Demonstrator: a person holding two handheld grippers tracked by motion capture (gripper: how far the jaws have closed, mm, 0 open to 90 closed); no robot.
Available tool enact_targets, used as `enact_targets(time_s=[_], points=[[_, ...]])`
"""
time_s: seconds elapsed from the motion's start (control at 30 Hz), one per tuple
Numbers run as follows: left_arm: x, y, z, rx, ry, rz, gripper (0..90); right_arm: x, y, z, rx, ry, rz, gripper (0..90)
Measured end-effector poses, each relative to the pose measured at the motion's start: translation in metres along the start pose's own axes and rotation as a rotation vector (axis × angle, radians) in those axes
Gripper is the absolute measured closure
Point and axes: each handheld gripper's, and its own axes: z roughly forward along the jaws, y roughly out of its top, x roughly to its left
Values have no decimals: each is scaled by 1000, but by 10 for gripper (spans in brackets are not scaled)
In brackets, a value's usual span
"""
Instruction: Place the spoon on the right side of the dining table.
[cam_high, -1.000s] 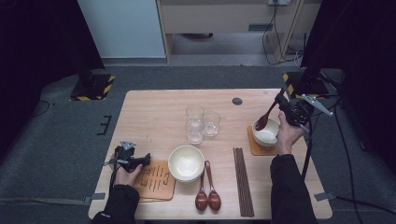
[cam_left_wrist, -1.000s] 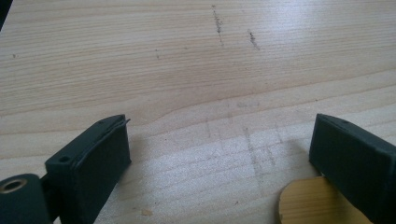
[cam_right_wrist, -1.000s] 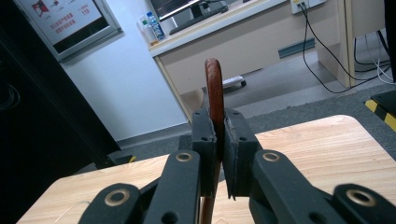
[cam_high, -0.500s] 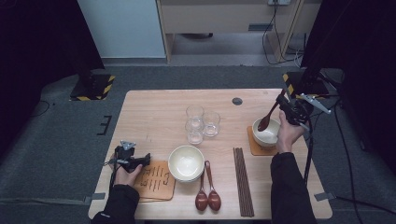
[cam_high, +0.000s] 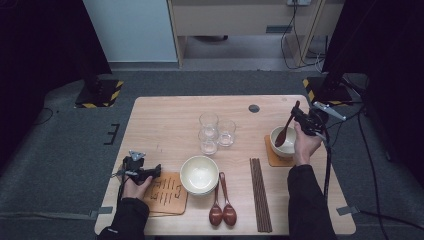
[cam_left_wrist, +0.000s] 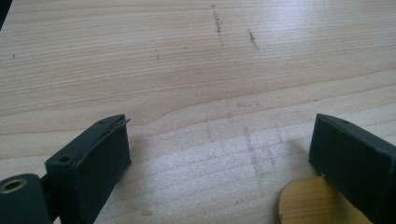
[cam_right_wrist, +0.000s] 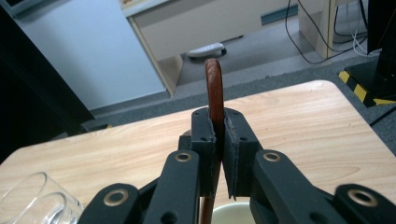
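Over the last second we have lowered the spoon (cam_high: 286, 133) further, so its head now sits inside the right bowl (cam_high: 280, 144) on its coaster (cam_high: 272, 155); we judge a place setting is nearly laid. The right gripper (cam_high: 301, 119) stays clamped on the handle. The left gripper (cam_high: 150, 172) rests wide open and empty, near left. The wooden table (cam_high: 165, 120) stands on grey carpet, with a cabinet beyond.

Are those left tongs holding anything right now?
No, the left tongs stand wide open over the bare wooden table, with nothing between the jaws.
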Motion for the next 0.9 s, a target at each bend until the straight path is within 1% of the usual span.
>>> enact_targets(time_s=[0.1,0.17,0.4,0.5,0.73,0.83,0.9], points=[[0,0,0,0,0,0,40,2,-2,2,32,9,-8,839],[0,0,0,0,0,0,40,3,-3,3,50,6,-12,837],[0,0,0,0,0,0,40,2,-4,3,85,2,-36,812],[0,0,0,0,0,0,40,1,-4,2,103,-12,-58,804],[0,0,0,0,0,0,40,-1,-4,1,141,-23,-107,745],[0,0,0,0,0,0,40,-2,-4,0,159,-29,-123,715],[0,0,0,0,0,0,40,-3,-4,1,171,-31,-125,702]])
